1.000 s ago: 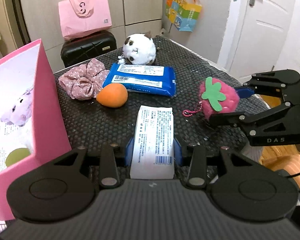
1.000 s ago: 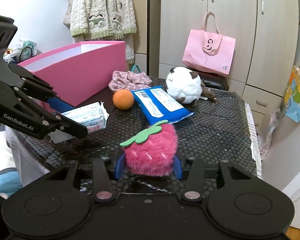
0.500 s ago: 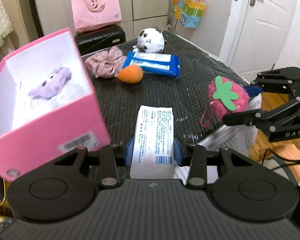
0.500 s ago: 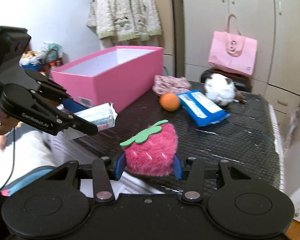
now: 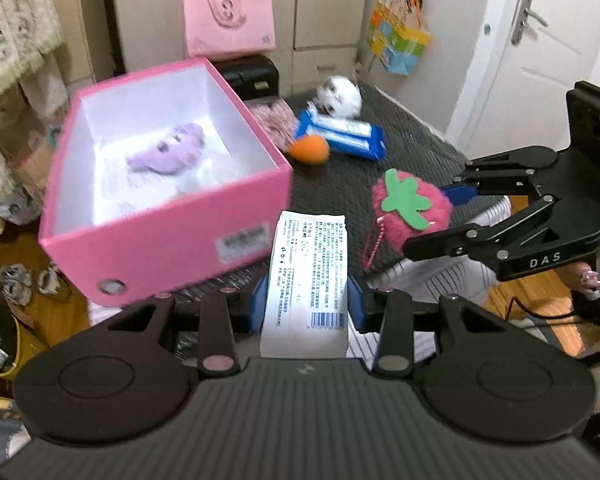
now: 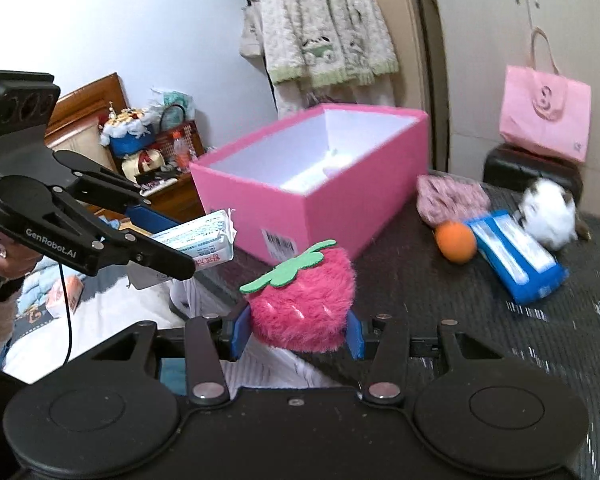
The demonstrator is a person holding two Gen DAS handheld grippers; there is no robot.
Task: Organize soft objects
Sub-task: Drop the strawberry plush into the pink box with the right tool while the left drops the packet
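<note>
The left wrist view looks down into the pink box (image 5: 168, 216), where a purple plush toy (image 5: 168, 154) lies on the white bottom; the right wrist view shows only the box's outer wall and a strip of its inside. The right wrist view alone shows the cardigan (image 6: 324, 28) hanging behind the box.

The left gripper (image 5: 306, 304) has its fingers clamped on a white tissue pack (image 5: 308, 276), which sticks out forward between the blue pads, just in front of the box's near wall. The right gripper (image 6: 296, 334) has its fingers clamped on a pink plush strawberry (image 6: 304, 300), green leaf on top, held above the near edge of the counter (image 6: 480, 320).

Farther back on the counter lie an orange ball (image 6: 456, 242), a blue wipes pack (image 6: 516, 256), a flowered scrunchie (image 6: 448, 198) and a white plush (image 6: 550, 216), close together beside the box.
</note>
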